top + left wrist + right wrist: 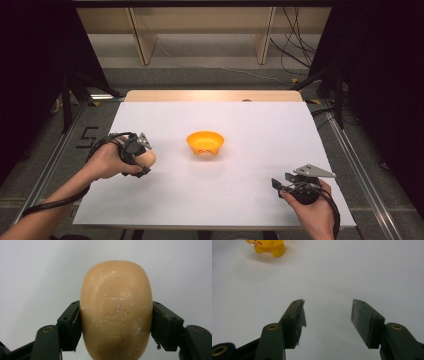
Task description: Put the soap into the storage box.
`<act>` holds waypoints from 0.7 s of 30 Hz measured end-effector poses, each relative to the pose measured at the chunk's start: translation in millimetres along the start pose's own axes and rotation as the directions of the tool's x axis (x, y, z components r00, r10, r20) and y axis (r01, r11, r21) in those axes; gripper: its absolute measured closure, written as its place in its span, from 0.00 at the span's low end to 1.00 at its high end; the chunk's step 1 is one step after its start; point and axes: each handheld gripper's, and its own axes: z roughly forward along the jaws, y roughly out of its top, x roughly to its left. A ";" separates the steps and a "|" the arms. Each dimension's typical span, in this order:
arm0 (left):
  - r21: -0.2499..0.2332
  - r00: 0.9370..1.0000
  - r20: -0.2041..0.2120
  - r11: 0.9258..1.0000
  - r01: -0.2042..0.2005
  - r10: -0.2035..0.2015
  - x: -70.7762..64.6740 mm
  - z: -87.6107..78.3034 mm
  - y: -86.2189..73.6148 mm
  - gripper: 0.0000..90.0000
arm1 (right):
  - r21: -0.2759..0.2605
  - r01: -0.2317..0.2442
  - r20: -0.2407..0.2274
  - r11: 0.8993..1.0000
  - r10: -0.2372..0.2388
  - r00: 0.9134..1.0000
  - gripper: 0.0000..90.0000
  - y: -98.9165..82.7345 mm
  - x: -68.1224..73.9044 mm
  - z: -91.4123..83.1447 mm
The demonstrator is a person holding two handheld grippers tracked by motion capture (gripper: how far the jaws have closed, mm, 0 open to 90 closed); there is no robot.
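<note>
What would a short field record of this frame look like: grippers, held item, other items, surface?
left gripper: shut on the soap, jaws pressing its two sides
soap: tan, oval, stamped mark on its face; at the table's left side
right gripper: open, nothing between its jaws, near the table's front right
bowl: orange, near the table's middle, apart from both grippers
table: covered by a white sheet
</note>
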 end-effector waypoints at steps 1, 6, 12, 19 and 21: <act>0.000 1.000 0.002 1.000 -0.003 0.003 0.5 -0.3 1.2 0.36 | 0.001 -0.001 0.002 1.000 0.001 1.000 0.49 -0.2 0.0 -0.4; -0.006 1.000 0.003 1.000 -0.007 0.007 2.0 -0.8 8.3 0.36 | -0.003 -0.001 -0.022 1.000 0.001 1.000 0.49 -0.7 -0.9 -0.8; -0.022 1.000 0.002 1.000 0.000 0.000 3.1 -0.3 17.4 0.36 | 0.000 -0.031 0.007 1.000 0.031 0.999 0.49 -1.7 1.7 -4.1; -0.029 1.000 0.011 0.999 -0.028 0.028 3.7 2.4 27.5 0.36 | -0.007 0.007 0.009 1.000 -0.007 1.000 0.49 -1.9 -1.8 -5.1; -0.027 1.000 0.015 0.999 -0.022 0.022 3.1 3.5 29.5 0.36 | -0.005 -0.004 -0.004 1.000 0.004 1.000 0.49 -2.1 -1.5 -5.4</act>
